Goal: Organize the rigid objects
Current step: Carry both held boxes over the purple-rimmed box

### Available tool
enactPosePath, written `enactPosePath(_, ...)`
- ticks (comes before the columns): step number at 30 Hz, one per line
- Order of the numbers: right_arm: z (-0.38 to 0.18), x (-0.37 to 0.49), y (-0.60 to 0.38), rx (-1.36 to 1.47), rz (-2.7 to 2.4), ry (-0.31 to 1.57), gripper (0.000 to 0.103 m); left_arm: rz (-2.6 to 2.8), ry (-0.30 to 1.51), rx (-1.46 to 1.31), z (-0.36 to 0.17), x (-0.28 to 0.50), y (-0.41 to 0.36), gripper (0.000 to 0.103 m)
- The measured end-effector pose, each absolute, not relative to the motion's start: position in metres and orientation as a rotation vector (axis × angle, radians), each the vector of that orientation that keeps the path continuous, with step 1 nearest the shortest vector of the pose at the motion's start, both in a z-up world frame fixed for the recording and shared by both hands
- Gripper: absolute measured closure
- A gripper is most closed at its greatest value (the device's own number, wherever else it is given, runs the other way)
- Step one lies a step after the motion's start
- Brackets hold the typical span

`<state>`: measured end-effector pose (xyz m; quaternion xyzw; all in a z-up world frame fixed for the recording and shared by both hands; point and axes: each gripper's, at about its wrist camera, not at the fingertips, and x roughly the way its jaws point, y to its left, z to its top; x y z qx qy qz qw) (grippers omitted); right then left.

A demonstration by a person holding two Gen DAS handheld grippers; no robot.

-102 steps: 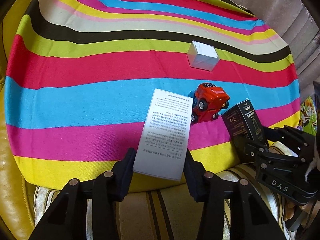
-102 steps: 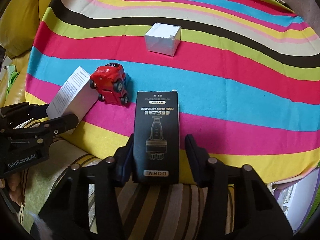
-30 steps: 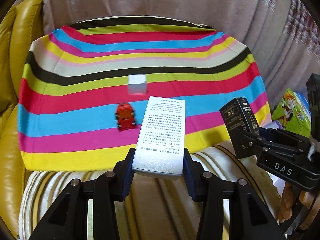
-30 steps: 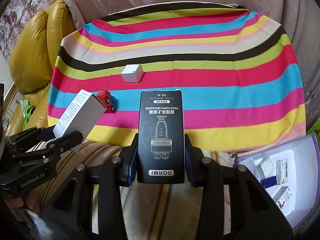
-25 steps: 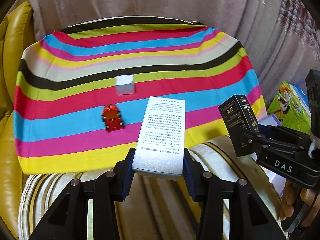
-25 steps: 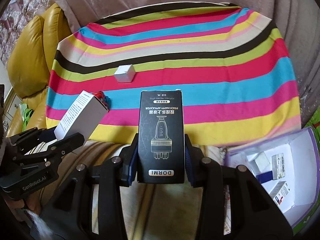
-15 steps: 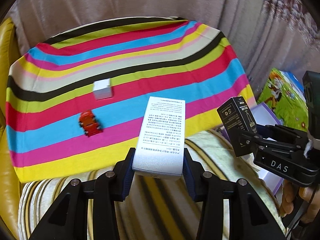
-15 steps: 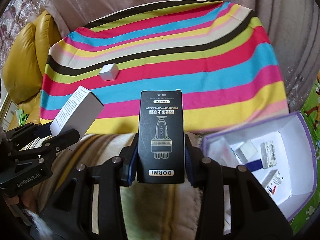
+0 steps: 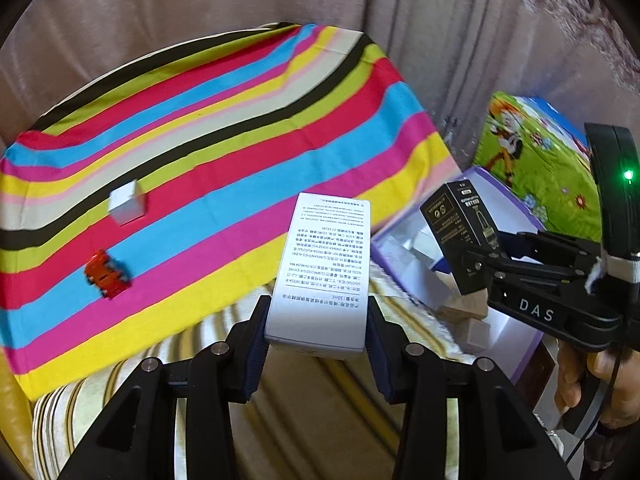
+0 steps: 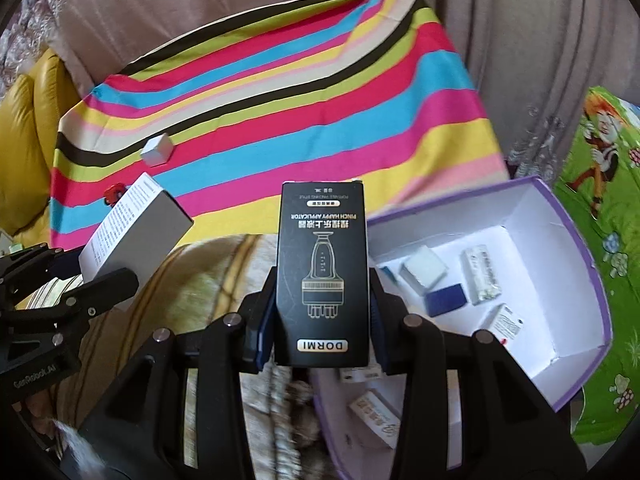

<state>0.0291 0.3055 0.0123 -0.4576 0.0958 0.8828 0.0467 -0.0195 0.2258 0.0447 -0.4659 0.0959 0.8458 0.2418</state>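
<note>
- Two boxes now ride clear of the striped cloth (image 9: 240, 128): my left gripper (image 9: 316, 320) clamps the white box (image 9: 324, 268), my right gripper (image 10: 322, 320) the black box (image 10: 322, 264).
- Both have swung toward the purple bin (image 10: 576, 240), so dropping them in comes next, I judge.

Right gripper (image 10: 322, 316): clamped on upright black DORMI box (image 10: 322, 272). Left gripper (image 10: 100, 268): grips white printed box (image 10: 132, 228). Purple-rimmed open box (image 10: 576, 240), small packages inside. Striped cloth (image 10: 280, 112): white cube (image 10: 157, 150).
</note>
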Motion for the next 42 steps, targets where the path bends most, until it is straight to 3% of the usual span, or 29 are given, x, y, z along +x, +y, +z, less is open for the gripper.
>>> enactPosePath(42,0.010,0.082,0.398,-1.275,2.429,0.282,0.059,2.028,0.354,-1.289,0.024,-0.003,0.341,0.057)
